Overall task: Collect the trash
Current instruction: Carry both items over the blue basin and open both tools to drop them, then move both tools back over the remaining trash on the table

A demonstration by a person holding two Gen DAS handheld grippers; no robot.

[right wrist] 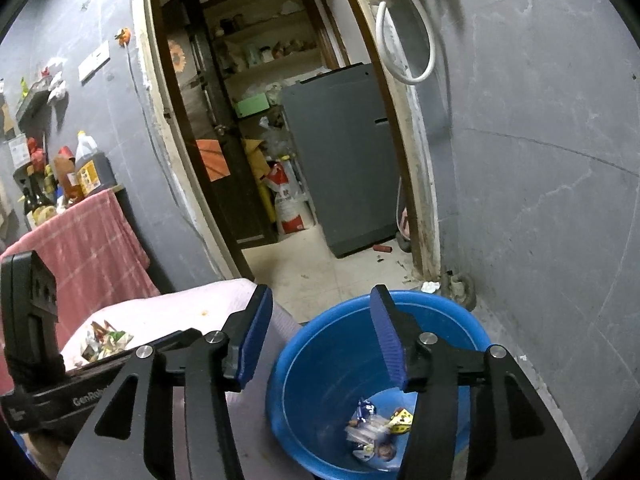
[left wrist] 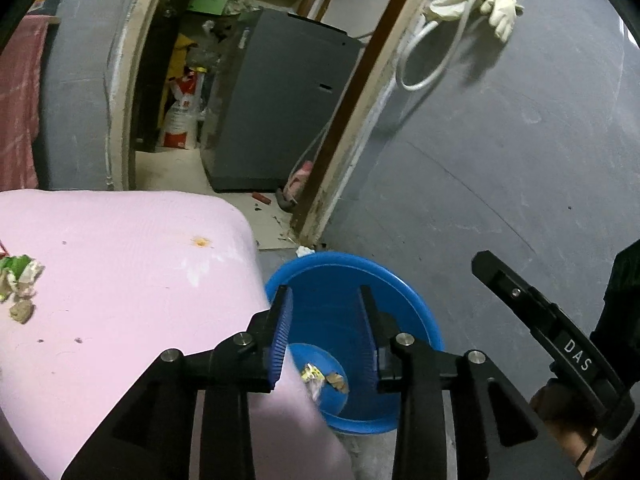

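Observation:
A blue plastic bin (left wrist: 412, 308) stands on the floor beside a pink cushioned surface (left wrist: 120, 280). Several wrappers (left wrist: 324, 378) lie at the bin's bottom, also visible in the right wrist view (right wrist: 376, 428). More crumpled trash (left wrist: 18, 284) rests on the pink surface, seen from the right as a pile (right wrist: 104, 338). My left gripper (left wrist: 325, 294) hangs open over the bin's left side with nothing between its blue pads. My right gripper (right wrist: 321, 294) is open too, over the bin (right wrist: 460, 316), holding nothing.
A grey wall (left wrist: 500, 140) rises right behind the bin. An open doorway leads to a grey appliance (right wrist: 340, 152) and sacks. A white hose and gloves (left wrist: 472, 4) hang on the wall. A red checked cloth (right wrist: 92, 248) and bottles (right wrist: 80, 168) sit at the left.

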